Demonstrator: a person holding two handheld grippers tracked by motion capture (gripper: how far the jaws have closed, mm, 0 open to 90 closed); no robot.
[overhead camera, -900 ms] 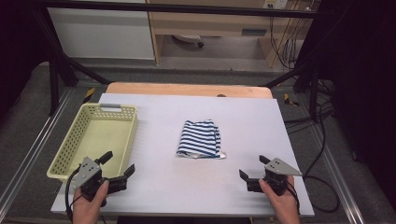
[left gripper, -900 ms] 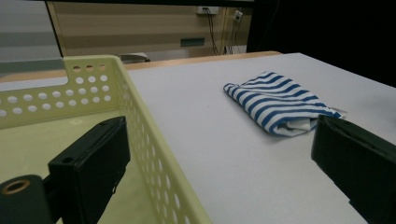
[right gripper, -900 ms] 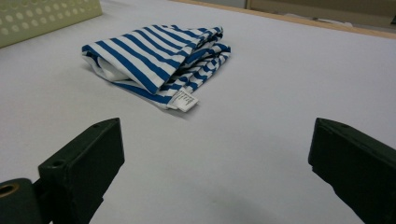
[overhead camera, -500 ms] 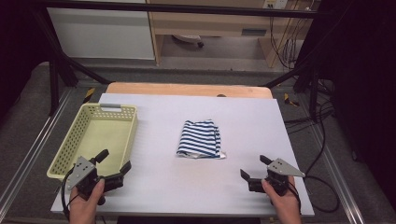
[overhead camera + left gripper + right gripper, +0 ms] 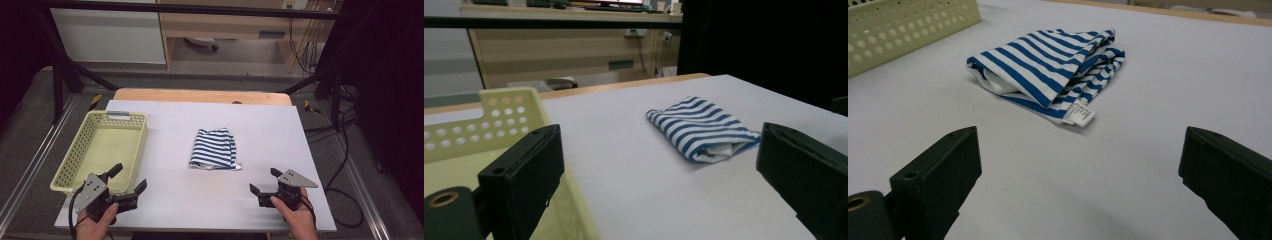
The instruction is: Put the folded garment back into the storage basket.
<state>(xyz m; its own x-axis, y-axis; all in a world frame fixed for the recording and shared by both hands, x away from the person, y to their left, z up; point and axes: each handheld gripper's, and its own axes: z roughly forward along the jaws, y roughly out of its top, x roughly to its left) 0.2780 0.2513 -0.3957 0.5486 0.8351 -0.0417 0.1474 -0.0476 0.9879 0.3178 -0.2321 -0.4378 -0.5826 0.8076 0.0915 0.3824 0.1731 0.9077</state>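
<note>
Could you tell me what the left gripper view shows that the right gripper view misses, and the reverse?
The left gripper view alone takes in the wooden desk beyond the table and the basket's inside. The right gripper view alone catches the small white label at the cloth's edge. Both share the folded blue-and-white striped cloth lying flat on the grey table, the pale yellow basket, and a pair of black fingers standing wide apart with nothing between them.

Even overhead light, white table top (image 5: 280,145) bright, no glare. Room edges in high view fall to near black, right side darkest. Shadows soft and short: faint one under striped cloth (image 5: 214,150). High view slightly soft, grainy. Both gripper views: near black jaws blurred, cloth (image 5: 1048,65) sharp in right gripper view, background desk (image 5: 574,50) hazy.
</note>
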